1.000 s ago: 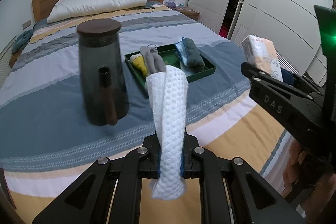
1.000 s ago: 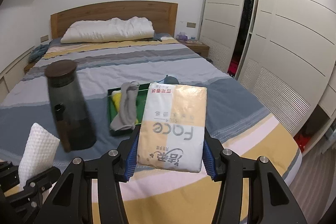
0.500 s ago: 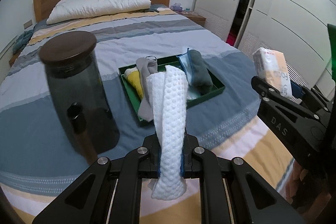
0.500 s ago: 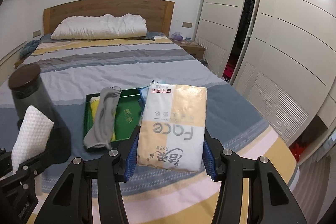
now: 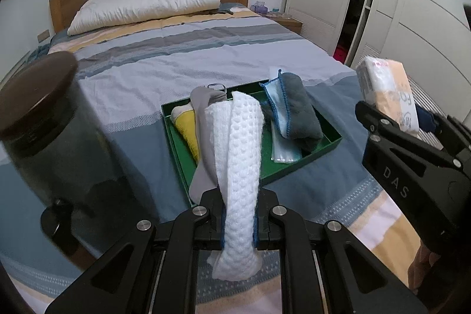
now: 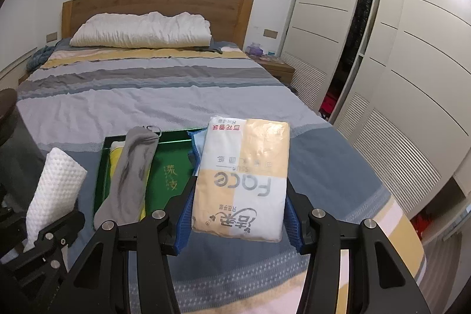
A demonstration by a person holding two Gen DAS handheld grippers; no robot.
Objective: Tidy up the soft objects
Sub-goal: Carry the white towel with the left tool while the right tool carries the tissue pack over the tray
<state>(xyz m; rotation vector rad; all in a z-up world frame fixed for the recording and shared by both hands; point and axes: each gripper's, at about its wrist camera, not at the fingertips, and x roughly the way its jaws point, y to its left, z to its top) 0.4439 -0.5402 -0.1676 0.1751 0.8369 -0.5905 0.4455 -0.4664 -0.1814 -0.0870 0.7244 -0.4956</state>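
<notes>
White waffle-weave cloth hangs pinched in the left hand-held gripper, its jaws pressed onto it, just short of the green tray's near edge. The tissue pack sits clamped across the half-spread right hand-held gripper, over the tray's right side. Already in the tray: a grey sock, yellow cloth and dark towel. By my reading, both carried items remain to be placed. The tray rests mid-bed, beside a dark jug.
</notes>
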